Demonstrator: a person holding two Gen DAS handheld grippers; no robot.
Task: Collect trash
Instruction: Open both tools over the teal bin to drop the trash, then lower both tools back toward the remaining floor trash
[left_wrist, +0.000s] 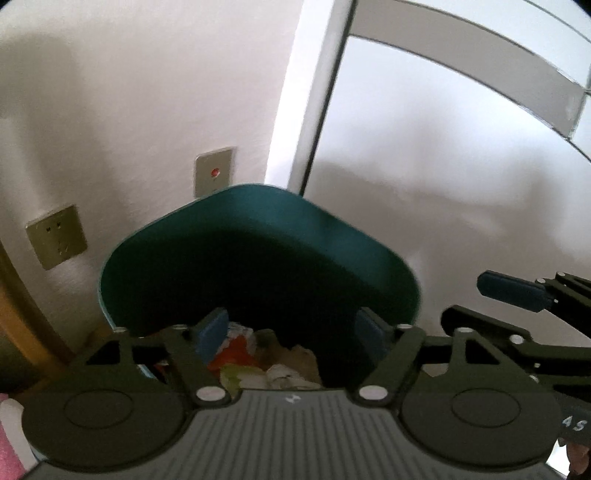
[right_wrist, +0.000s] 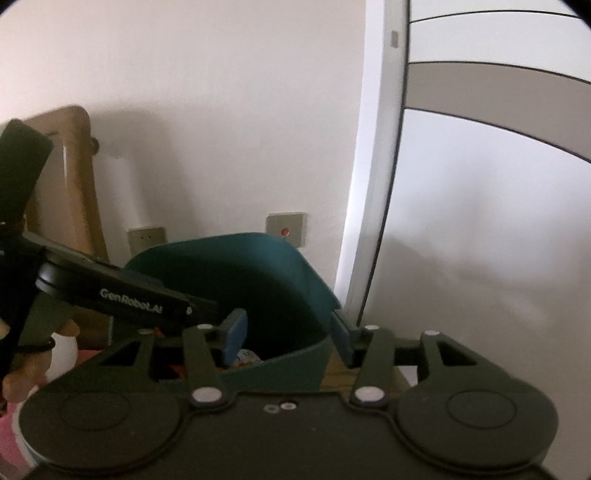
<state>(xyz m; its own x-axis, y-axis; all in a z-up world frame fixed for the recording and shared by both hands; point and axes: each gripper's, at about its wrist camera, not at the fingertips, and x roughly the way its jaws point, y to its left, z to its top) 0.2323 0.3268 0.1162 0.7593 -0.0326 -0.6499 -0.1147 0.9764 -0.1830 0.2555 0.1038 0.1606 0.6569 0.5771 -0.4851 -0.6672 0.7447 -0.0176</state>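
Trouble could come from the dark teal plastic bin (left_wrist: 258, 266), holding crumpled wrappers (left_wrist: 255, 354) by the wall: the left gripper (left_wrist: 291, 328) and right gripper (right_wrist: 288, 332) hang over it wide and empty, so a careless pull-back might clip its rim and tip it.

White wall (left_wrist: 147, 92) with a power socket (left_wrist: 57, 236), a red-dotted plate (left_wrist: 214, 171), perhaps a glass door (left_wrist: 443, 147).

"GenRobot.AI" in white on the left gripper (right_wrist: 129, 295) body, "AS" on right gripper (left_wrist: 524, 314) side
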